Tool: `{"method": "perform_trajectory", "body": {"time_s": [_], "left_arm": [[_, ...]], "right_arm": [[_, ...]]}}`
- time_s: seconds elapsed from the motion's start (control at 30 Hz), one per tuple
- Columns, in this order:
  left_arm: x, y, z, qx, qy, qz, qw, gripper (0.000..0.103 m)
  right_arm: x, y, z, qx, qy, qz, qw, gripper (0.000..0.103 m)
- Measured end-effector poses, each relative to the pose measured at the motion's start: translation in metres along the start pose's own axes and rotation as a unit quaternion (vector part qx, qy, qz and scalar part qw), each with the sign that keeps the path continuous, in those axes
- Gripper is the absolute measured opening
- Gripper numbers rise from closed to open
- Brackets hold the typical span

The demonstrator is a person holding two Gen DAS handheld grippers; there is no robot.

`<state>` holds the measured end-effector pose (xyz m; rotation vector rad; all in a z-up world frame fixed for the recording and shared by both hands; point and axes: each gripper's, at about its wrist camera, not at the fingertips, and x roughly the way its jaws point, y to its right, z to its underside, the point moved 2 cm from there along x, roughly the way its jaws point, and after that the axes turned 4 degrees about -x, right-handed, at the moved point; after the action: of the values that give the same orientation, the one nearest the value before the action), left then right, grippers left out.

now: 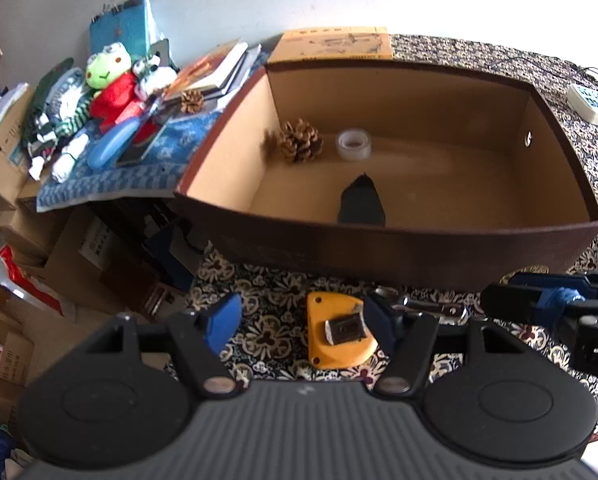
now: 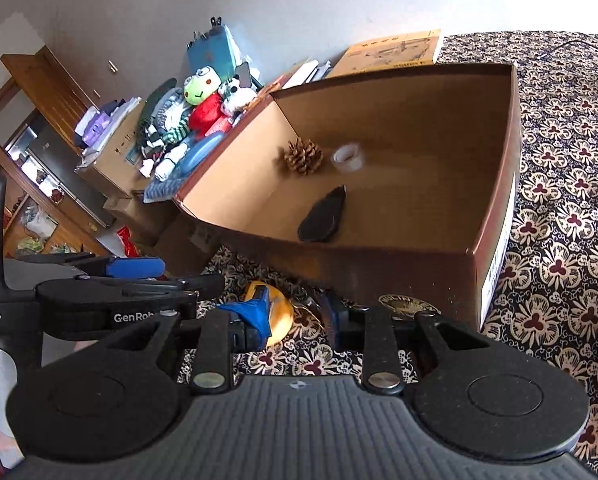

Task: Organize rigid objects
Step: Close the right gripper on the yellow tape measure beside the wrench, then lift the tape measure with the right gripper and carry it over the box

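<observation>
A yellow tape measure (image 1: 339, 334) lies on the patterned cloth in front of a brown cardboard box (image 1: 379, 240). My left gripper (image 1: 303, 320) stands open around it: the right finger is close beside it and the left finger is well clear. A small metal object (image 1: 423, 306) lies just to its right. My right gripper (image 2: 299, 316) points at that metal object (image 2: 309, 305), which sits in the gap between the fingers, and I see no pad pressing on it. The tape measure (image 2: 279, 316) shows behind its left finger. Each gripper appears in the other's view (image 1: 495, 294) (image 2: 187, 274).
Inside the box (image 2: 379, 268) lie a pine cone (image 1: 300, 141), a clear tape roll (image 1: 353, 143) and a flat black piece (image 1: 361, 202). Left of it, a low stand carries soft toys (image 1: 109, 80), books and another pine cone. Cardboard boxes stand on the floor. A power strip (image 1: 591, 104) lies far right.
</observation>
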<state>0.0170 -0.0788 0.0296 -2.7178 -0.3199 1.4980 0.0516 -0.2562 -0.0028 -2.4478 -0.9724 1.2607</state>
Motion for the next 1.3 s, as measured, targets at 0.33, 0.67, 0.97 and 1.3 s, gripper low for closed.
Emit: {"method": "perform_trajectory", "body": {"time_s": [0.33, 0.67, 0.97, 1.3], "left_arm": [[0.018, -0.022, 0.032, -0.013, -0.039, 0.052, 0.9978, 0.067], [0.020, -0.021, 0.051, -0.019, -0.042, 0.159, 0.9862, 0.069], [0.034, -0.022, 0.044, -0.005, -0.040, 0.176, 0.9836, 0.069], [0.057, -0.026, 0.037, -0.002, -0.055, 0.217, 0.9747, 0.069]], "right_arm": [[0.014, 0.013, 0.011, 0.030, -0.033, 0.006, 0.999, 0.009], [0.027, 0.013, 0.009, 0.032, -0.055, -0.013, 0.998, 0.010], [0.058, -0.008, -0.004, 0.011, -0.094, -0.062, 0.994, 0.011], [0.089, 0.003, 0.000, 0.086, -0.131, -0.055, 0.986, 0.012]]}}
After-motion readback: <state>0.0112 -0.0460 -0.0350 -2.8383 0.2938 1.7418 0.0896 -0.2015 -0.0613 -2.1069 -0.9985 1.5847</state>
